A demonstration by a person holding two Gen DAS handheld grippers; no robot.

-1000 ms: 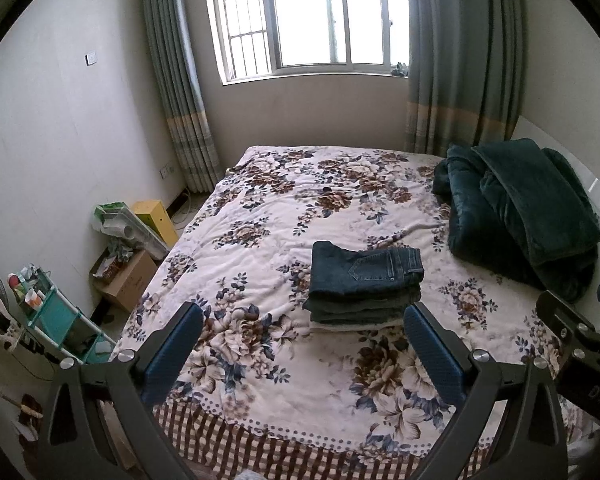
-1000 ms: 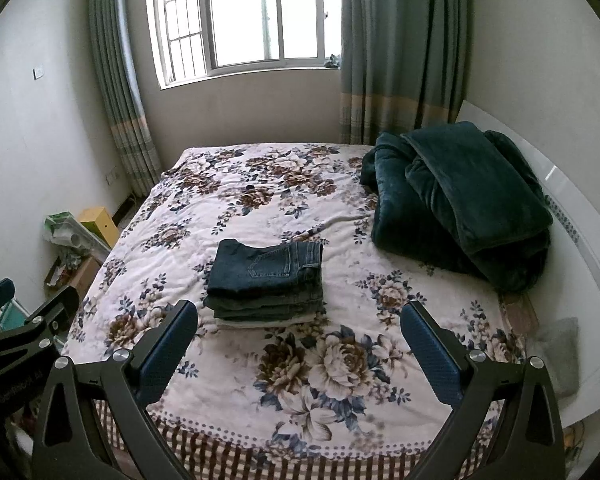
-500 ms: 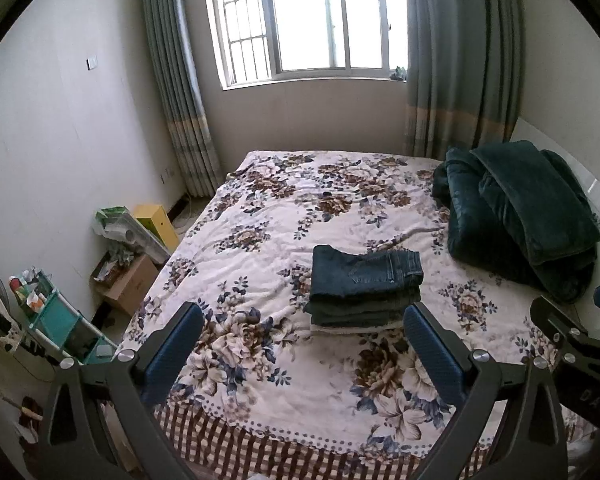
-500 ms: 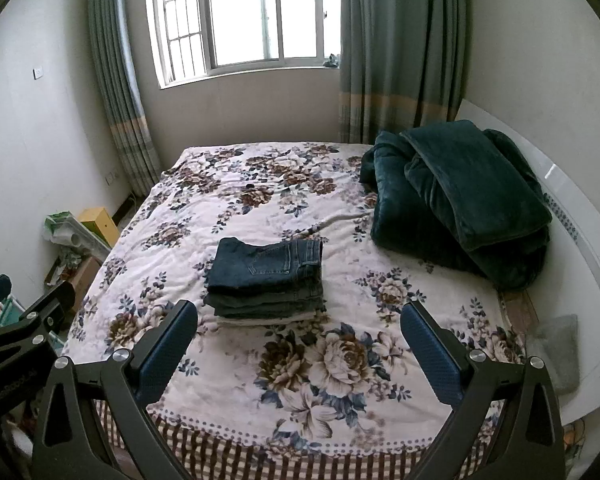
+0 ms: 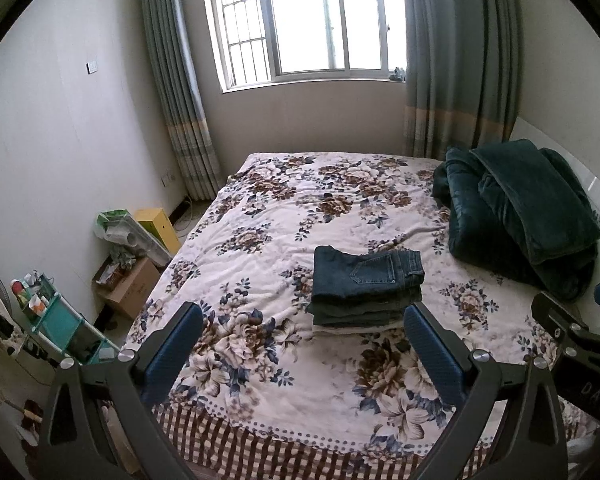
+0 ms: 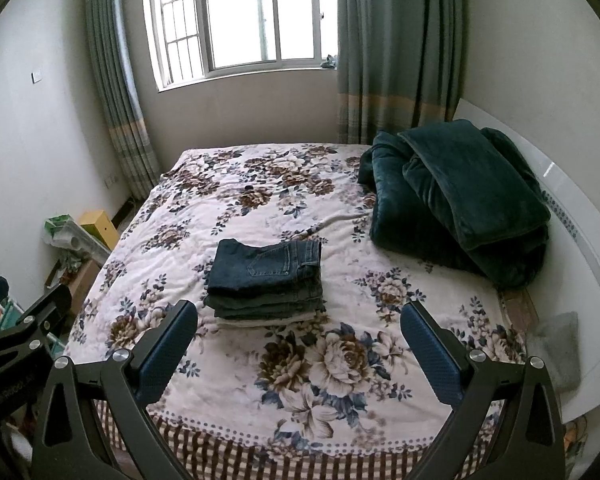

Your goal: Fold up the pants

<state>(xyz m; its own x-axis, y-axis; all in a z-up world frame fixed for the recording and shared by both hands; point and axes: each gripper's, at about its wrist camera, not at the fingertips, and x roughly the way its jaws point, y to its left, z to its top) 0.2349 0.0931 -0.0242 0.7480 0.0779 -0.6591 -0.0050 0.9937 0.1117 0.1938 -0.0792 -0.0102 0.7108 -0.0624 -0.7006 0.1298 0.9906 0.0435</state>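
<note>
Pants [image 5: 366, 280] stack nr blanket [image 5: 516, 216]

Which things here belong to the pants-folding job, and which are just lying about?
Job: folded pants stacked on the bed; left gripper; right gripper.
Lying about: green blanket; boxes; yellow box; teal rack; curtains.

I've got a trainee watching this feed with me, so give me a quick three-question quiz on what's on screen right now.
1. True or false: the left gripper is holding fabric.
2. What sits on top of the folded stack: A) dark blue jeans, B) a towel, C) a pillow?
3. Fill in: the dark green blanket lies to the ___ of the stack on the floral bedspread.

Key: 1 false, both grippers open and empty; 2 A; 3 right.
</note>
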